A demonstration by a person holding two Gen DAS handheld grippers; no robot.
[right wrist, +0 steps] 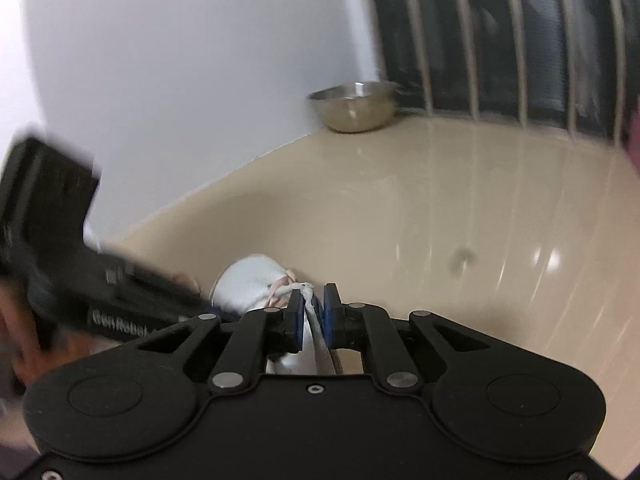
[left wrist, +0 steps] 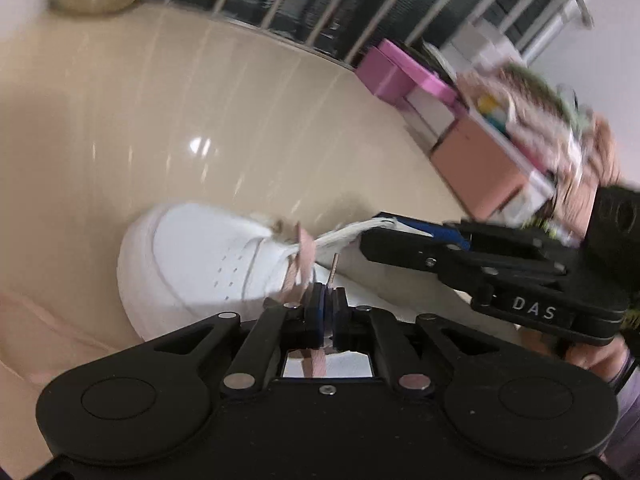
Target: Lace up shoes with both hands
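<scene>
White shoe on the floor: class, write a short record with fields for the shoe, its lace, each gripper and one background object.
Shoe: white shoe, on the beige floor
Lace: pink lace at the eyelets
Left gripper: shut on the pink lace's tip
Right gripper: jaws narrow, a white fabric strip between them
Background: metal bowl by the wall

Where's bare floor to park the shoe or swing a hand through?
Free: beige floor between the white shoe, steel bowl and railing. Crowded: pink boxes and clutter on the left view's right; both grippers at the laces.
</scene>
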